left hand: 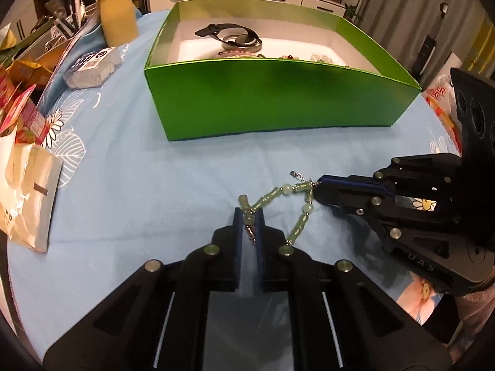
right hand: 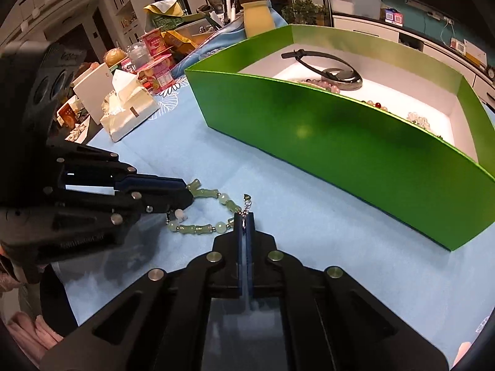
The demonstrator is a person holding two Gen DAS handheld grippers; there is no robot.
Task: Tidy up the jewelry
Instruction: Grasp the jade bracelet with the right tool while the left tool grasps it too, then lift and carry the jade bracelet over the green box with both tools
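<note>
Nearest to us, our left hand-held gripper (left hand: 249, 216) was closed on one end of the green bead bracelet (left hand: 289, 199), its pads pinching the beads and the small chain hanging between them. Our right hand-held gripper (right hand: 244, 221) was likewise clamped on the silver clasp end, coming in from the right side across the blue tabletop (left hand: 139, 185). Between the two grips the bracelet ran as a slack, kinked strand resting on the cloth, its long axis roughly crosswise to the left gripper. Beyond it, well apart and straight ahead, stood the green box (left hand: 278, 99), already holding a watch (left hand: 235, 38) and other beads; we judged both hands equally placed for carrying the strand forward.
</note>
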